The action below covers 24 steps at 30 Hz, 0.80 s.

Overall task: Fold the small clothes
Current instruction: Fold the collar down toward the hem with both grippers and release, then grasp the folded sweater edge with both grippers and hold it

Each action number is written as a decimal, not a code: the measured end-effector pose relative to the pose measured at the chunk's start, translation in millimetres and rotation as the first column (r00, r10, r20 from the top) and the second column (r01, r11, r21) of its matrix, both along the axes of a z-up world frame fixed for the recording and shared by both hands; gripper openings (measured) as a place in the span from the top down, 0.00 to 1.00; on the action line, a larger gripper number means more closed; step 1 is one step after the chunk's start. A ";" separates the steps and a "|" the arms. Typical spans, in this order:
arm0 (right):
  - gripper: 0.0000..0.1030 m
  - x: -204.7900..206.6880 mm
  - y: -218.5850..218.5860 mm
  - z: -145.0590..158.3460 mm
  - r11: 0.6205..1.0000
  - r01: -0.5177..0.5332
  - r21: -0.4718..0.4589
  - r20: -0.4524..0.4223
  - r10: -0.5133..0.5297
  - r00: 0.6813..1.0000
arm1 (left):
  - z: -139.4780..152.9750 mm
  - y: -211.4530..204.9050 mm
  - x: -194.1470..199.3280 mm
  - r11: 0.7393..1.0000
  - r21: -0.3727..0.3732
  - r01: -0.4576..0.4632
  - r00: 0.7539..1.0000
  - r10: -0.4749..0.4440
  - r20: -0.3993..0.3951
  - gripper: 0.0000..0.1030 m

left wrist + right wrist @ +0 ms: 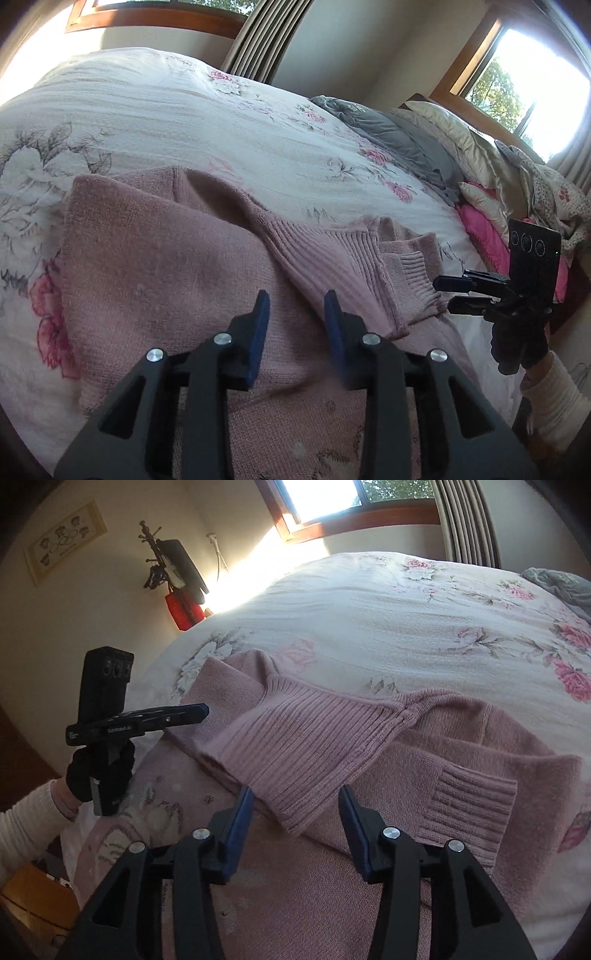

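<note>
2 sleeves of the pink sweater (155,266) lay crossed over its body on the flowered bedspread (184,122), ribbed cuffs (295,738) overlapping near the middle, so the sleeve fold looked done. Judged remaining: the body not yet folded in half, edges not squared. Sweater sat on the near part of the bed, spread flat, its far edge turned back slightly. Left gripper (295,317) hovered just above the sweater body, pointing forward over the knit, jaws moderately apart, nothing between them. Right gripper (295,805) hung low over the crossed cuffs, jaws wide, empty; whether its tips touched the fabric could not be told. In the left view the right gripper (456,293) showed from the side at the sweater's right edge, fingers a little parted, held by a dark-gloved hand (517,347) with a white sleeve (550,402). Grey blanket (399,136) and pillows (454,133) lay well apart at the head of the bed.
</note>
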State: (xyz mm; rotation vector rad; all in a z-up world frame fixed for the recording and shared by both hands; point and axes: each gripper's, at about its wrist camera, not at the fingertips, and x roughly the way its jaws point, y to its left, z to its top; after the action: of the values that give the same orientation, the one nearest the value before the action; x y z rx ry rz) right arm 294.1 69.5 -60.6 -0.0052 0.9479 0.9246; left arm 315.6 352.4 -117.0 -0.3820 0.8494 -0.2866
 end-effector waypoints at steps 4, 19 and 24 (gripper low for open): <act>0.46 26.6 -16.4 -4.3 0.988 0.114 0.107 -0.161 -0.096 0.982 | 1.0 5.6 16.1 0.997 -0.068 -0.043 0.997 0.038 -0.063 0.52; 0.90 94.5 0.7 -59.6 0.948 0.314 0.057 -0.328 -0.279 0.902 | -26.7 -5.4 92.8 0.982 -0.070 -0.175 0.977 0.164 -0.136 0.93; 0.89 95.7 -2.5 -75.4 0.954 0.299 0.005 -0.354 -0.278 0.893 | -37.1 0.2 86.1 0.988 -0.058 -0.146 0.977 0.135 -0.167 0.91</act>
State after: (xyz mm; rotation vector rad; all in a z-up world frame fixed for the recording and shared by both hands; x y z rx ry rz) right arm 389.8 67.1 -135.9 0.3547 1.2125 0.6855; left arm 401.7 352.6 -154.1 -0.5338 0.9690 -0.1551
